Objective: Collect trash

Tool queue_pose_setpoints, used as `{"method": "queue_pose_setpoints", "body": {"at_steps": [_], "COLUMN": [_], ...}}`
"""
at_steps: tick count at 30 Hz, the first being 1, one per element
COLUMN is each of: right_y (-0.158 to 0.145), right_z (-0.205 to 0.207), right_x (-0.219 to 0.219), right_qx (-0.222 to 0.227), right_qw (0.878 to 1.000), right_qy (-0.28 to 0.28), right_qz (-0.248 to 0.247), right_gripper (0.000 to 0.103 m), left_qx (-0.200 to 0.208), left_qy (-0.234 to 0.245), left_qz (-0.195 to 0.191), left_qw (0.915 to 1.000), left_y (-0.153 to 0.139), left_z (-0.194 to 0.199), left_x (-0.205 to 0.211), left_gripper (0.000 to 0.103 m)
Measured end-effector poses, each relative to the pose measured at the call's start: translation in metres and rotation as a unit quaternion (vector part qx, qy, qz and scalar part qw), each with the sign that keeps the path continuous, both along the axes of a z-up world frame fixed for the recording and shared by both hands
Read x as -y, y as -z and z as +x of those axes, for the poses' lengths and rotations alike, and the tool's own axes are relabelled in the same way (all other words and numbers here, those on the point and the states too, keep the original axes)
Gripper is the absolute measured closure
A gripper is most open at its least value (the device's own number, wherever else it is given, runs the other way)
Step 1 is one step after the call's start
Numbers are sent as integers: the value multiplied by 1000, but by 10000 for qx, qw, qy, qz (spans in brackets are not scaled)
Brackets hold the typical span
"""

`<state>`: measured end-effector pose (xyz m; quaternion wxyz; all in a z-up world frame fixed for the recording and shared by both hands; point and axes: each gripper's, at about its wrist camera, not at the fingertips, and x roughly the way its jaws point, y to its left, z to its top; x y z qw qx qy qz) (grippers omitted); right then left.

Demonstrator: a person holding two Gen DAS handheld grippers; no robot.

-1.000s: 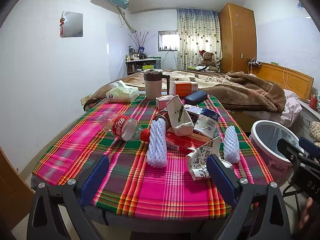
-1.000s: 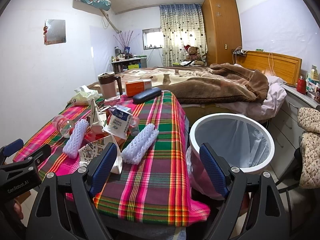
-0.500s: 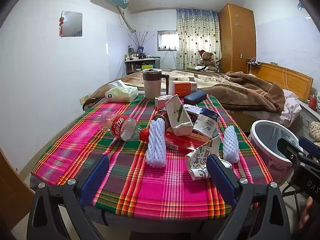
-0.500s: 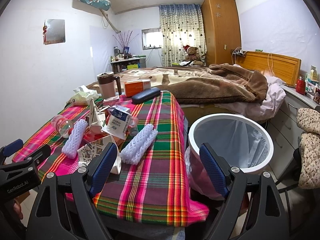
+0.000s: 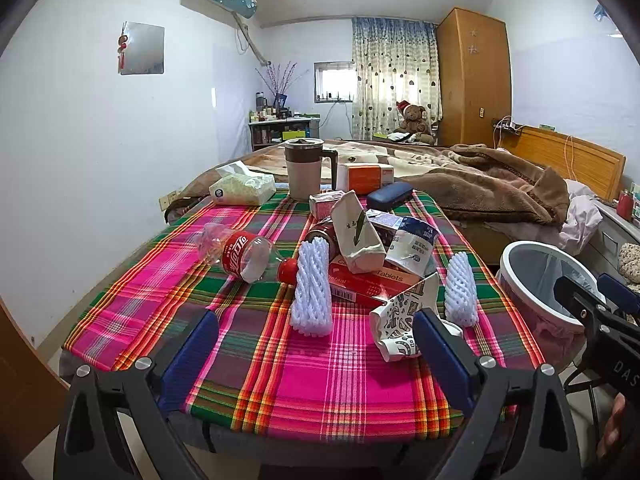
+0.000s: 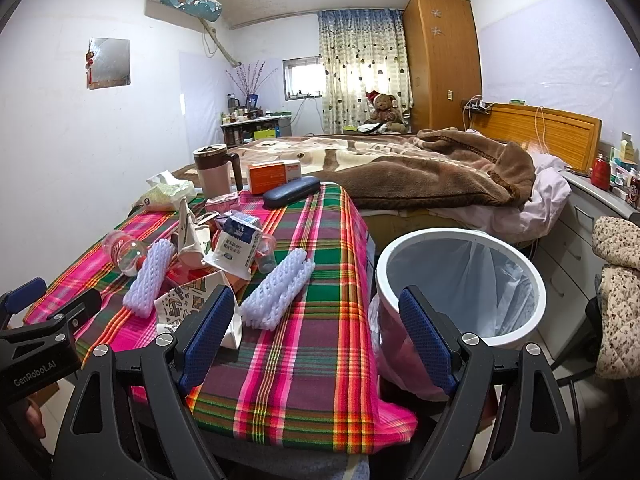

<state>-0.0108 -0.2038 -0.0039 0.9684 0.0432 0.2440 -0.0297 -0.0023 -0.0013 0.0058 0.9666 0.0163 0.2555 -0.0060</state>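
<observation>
Both tongs hover apart and empty at the near edge of the plaid-covered table (image 5: pixel 168 292): the left tongs (image 5: pixel 316 356) face a ribbed white foam sleeve (image 5: pixel 311 286), with a crumpled printed paper cup (image 5: pixel 400 320) just by their right finger. The right tongs (image 6: pixel 316 332) straddle the table's corner and the round white bin (image 6: pixel 460 240) beside it — lined with a thin clear bag, nothing visible inside. Farther on lie a second foam sleeve (image 5: pixel 461 289), a red tablet box (image 5: pixel 368 282), an empty clear cola bottle (image 5: pixel 240 254) on its side, creased paper cartons — then a lidded mug (image 5: pixel 304 168).
</observation>
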Motion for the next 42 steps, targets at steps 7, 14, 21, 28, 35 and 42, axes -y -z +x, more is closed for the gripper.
{"method": "queue_pose_setpoints", "body": {"at_steps": [7,14,21,28,35,42], "right_y": [0,0,-1,-1,1,15], "right_z": [0,0,-1,-1,2,22], "right_x": [0,0,1,1,1,9], "right_qx": [-4,2,11,10,-23,-239], "right_qw": [10000,10000,10000,10000,10000,9992], "right_qy": [5,1,15,11,7,-61], "right_qz": [-4,-12,-23,-38,-20,321], "right_gripper": [17,17,17,17,17,17], "left_qx": [-2,3,-10,-19,-67,-226], "left_qy": [3,-4,19,28,56,149], "left_qz": [0,-3,-9,-24,-40,-223], "left_qw": [10000,10000,10000,10000,10000,9994], "left_y": [0,0,0,1,3,12], "left_z": [0,0,0,2,4,20], "left_x": [1,2,1,2,0,-17], "left_gripper": [5,5,5,5,5,5]}}
